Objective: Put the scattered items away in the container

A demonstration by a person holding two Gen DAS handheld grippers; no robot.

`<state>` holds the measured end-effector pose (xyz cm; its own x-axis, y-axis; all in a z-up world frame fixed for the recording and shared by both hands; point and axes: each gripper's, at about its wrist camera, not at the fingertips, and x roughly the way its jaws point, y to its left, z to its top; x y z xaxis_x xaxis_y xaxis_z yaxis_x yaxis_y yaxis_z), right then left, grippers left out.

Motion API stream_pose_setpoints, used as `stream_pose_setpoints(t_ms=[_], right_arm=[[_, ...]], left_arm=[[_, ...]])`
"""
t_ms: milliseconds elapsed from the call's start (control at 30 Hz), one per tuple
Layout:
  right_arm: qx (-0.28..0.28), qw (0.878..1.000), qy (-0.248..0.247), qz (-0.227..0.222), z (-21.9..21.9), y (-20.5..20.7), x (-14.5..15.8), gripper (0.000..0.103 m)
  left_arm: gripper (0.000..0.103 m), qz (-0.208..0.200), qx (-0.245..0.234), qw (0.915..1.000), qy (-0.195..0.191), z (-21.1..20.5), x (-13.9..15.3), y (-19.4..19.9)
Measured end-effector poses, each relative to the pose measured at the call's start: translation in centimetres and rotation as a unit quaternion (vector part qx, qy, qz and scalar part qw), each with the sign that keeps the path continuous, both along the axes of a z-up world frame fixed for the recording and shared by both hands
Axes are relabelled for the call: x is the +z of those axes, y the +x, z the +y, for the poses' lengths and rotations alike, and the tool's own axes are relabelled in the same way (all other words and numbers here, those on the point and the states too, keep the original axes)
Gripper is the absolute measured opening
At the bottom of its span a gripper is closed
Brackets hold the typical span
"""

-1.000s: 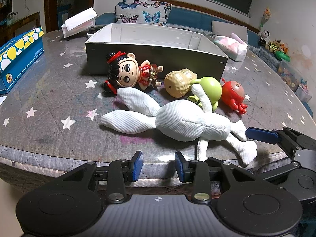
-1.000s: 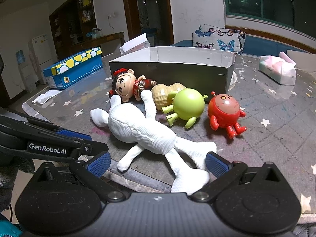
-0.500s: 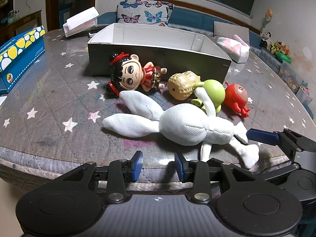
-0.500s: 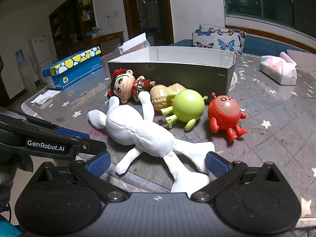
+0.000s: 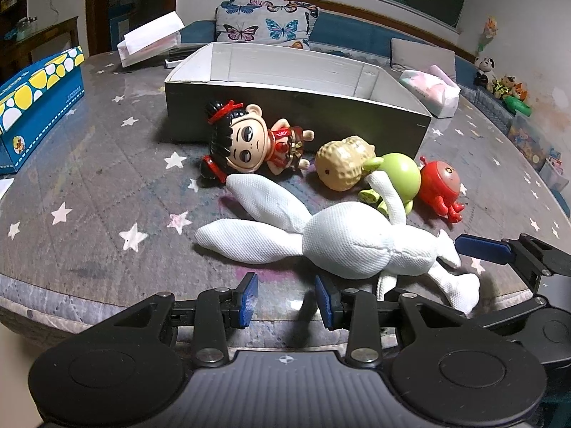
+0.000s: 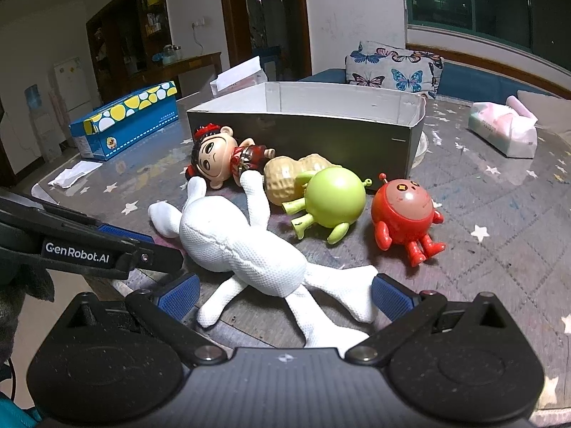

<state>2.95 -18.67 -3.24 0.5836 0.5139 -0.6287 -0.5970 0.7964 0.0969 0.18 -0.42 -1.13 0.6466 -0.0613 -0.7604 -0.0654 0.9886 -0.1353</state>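
Pre-grasp step: right gripper [image 6: 283, 294] wide open, empty, straddling white plush [image 6: 235, 246] legs at 6 o'clock before box [image 6: 303, 121]; left gripper [image 5: 285, 299] part-open, empty; next likely advance, close, lift into box.

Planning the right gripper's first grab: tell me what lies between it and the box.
The white plush lies right before the right gripper, its legs between the open fingers. Beyond it, the doll, peanut and green toy crowd the box wall.
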Motion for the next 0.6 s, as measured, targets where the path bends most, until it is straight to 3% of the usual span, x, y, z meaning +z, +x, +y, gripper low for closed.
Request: stream_pose_setpoints(t_ms=[300, 600], right_arm=[[0.011, 1.0, 0.005, 0.001, 0.5, 0.7, 0.4, 0.101], [0.041, 0.999, 0.002, 0.006, 1.4, 1.8, 0.8, 0.089]], left_arm=[[0.037, -0.007, -0.007, 0.9999, 0.001, 0.6, 0.5, 0.6], [0.037, -0.018, -0.034, 0.9992, -0.004, 0.8, 1.7, 1.1]])
